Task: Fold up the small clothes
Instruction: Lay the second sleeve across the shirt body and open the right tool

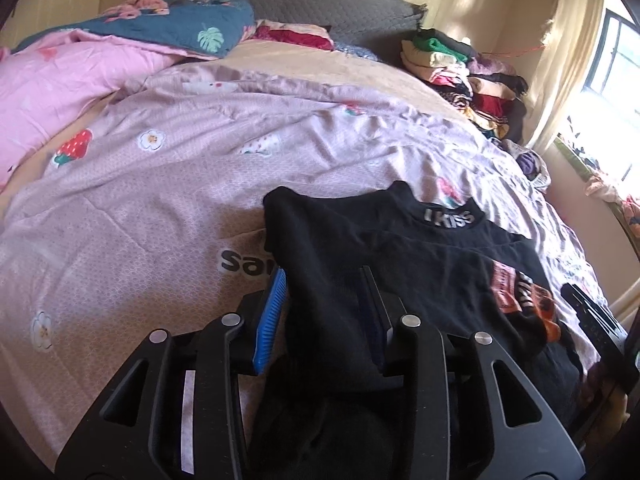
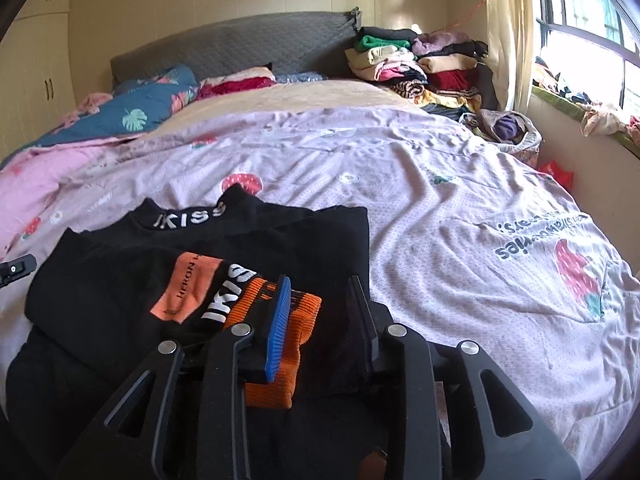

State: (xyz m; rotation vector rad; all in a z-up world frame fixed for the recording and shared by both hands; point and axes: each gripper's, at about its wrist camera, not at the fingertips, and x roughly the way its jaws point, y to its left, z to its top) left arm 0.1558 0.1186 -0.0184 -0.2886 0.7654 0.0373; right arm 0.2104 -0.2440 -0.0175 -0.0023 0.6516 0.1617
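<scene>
- Bed sheet point(image 2: 460, 184): black top point(image 2: 120, 280) near, partly folded.
- Left gripper point(image 1: 324, 280), right gripper point(image 2: 320, 292): jaws spread, seemingly pinching nothing.
- Next: regrasp hem, fold again.

Black shirt point(image 2: 248, 240) on bed point(image 2: 440, 208)

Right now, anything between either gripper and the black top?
Nothing visible. The left gripper and right gripper both sit directly over the black top on the bedsheet, jaws apart with only its own fabric between them.
</scene>
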